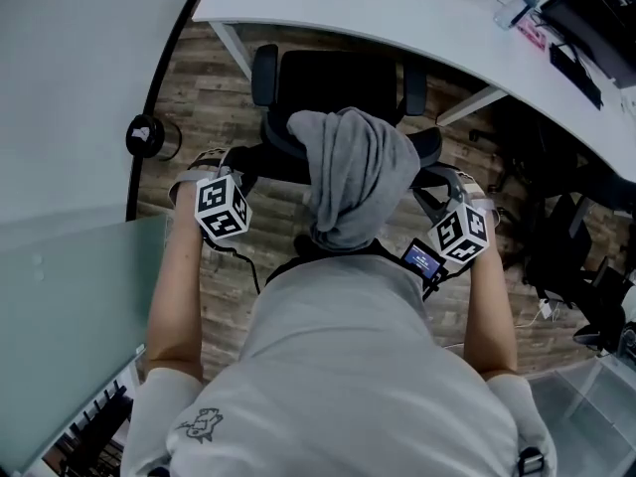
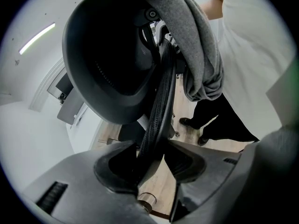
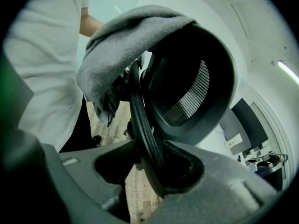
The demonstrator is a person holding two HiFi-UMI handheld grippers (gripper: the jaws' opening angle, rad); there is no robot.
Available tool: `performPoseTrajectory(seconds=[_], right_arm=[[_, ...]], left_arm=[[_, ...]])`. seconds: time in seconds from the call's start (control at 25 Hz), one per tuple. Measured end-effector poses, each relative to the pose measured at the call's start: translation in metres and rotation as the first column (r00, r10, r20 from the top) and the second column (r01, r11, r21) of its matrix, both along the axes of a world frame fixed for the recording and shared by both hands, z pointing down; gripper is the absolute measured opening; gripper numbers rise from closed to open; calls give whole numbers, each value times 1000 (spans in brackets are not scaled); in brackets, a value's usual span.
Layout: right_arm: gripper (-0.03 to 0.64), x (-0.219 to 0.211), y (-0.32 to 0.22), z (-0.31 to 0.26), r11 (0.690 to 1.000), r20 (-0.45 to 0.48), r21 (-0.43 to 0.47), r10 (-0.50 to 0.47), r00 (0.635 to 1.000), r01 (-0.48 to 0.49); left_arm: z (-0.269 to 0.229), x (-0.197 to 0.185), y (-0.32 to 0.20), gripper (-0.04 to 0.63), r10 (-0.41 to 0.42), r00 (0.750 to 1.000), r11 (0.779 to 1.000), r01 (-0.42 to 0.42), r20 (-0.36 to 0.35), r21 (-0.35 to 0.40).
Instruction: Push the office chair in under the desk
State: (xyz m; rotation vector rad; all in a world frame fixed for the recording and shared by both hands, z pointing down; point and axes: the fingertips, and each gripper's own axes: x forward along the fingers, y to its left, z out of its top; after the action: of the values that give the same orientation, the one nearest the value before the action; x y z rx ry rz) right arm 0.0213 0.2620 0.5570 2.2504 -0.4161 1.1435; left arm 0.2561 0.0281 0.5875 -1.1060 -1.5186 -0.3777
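The left tool (image 2: 152, 157) is held released around the back rim of the office chair (image 1: 338, 82), which is parked partly under the white surface (image 1: 397, 13). The right tool (image 3: 149, 160) is being opened around the opposite rim.

The person wears a white short-sleeved T-shirt (image 1: 348, 366) with a small, possibly cartoon, print (image 1: 202, 425).

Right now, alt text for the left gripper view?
The left gripper straddles the black backrest edge of the office chair. A grey garment hangs over the chair's top; a person in white stands behind it.
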Motion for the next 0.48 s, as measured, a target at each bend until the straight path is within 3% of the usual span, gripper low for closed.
performPoseTrajectory(seconds=[0.48], right_arm=[[166,18,89,1,1000,-1,-9,17,1000,-17]], left_arm=[[3,34,105,183,33,999,999,-32,-20,11]])
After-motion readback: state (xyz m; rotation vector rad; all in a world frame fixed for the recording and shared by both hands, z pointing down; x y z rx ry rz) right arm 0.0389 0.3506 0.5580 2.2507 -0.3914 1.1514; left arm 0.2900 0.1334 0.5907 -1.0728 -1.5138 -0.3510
